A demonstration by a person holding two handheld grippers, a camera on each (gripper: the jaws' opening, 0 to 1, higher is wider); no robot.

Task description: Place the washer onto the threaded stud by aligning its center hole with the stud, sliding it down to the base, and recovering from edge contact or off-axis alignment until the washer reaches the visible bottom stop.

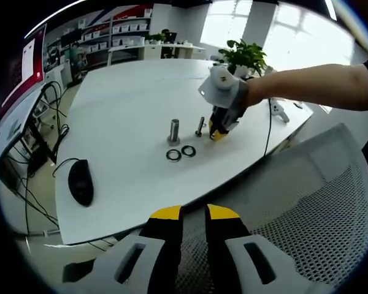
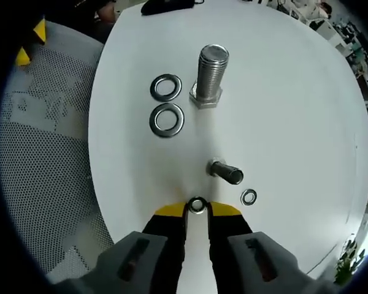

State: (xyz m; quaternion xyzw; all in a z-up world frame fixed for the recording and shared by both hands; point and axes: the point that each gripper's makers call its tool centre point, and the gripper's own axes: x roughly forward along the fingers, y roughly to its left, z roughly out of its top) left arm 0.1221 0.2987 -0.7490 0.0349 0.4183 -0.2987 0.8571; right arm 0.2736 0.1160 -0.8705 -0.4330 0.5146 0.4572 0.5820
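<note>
The right gripper point(image 2: 197, 211) has a small washer point(image 2: 197, 204) pinched at its tips, just short of the small threaded stud point(image 2: 226, 172) ahead. Next it must lift and centre the hole over the stud. The table edge point(image 2: 97, 184) lies to its left, with open tabletop beyond. The left gripper point(image 1: 193, 215) hangs back, jaws nearly together, empty.

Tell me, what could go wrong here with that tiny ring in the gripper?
The small washer is pinched only at the very tips of the right gripper, so it could slip out. The small stud stands close ahead and looks narrow; an off-centre approach could catch the washer's edge on its top or tip it. A dropped washer might land near the spare small washer on the table and cause confusion.
</note>
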